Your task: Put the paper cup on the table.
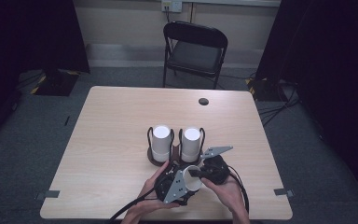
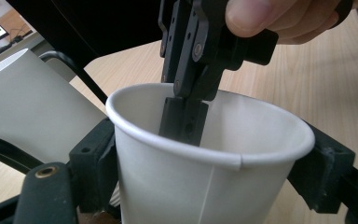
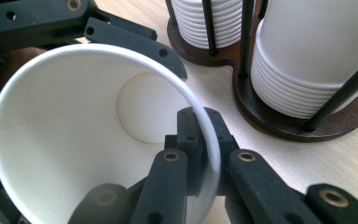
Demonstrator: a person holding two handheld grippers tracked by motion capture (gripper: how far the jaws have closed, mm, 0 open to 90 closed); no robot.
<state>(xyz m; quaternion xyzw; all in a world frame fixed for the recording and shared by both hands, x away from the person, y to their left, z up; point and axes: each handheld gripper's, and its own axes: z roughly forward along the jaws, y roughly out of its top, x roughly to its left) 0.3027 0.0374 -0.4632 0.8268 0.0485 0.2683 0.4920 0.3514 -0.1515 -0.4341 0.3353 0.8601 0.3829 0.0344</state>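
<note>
Left gripper: a black two-jaw tool under a grey three-cornered plate, being held by the person's left hand near the table's near edge. Its jaws are sitting on either side of the white paper cup's body; whether the pads are actually pressing the wall, I cannot tell.

Held cup: a plain white paper cup with a rolled rim and one thin vertical seam. In the high view it is lying tilted between the two grippers, mouth turned toward the right gripper. Its inside is showing clean and white down to the round bottom.

Writing: no lettering is readable on the cup's visible faces.

Right gripper: a black two-jaw tool, being held by the person's right hand. Its jaws are closed together on the cup's rim, one inside the mouth and one outside, pinching the paper wall.

Cup holder: a dark brown wooden base with black wire posts, standing just beyond the grippers, toward the middle of the light wooden table.

Left stack: nested white paper cups, standing upside down in the holder's left bay.

Right stack: a matching nested stack, standing in the right bay.
</note>
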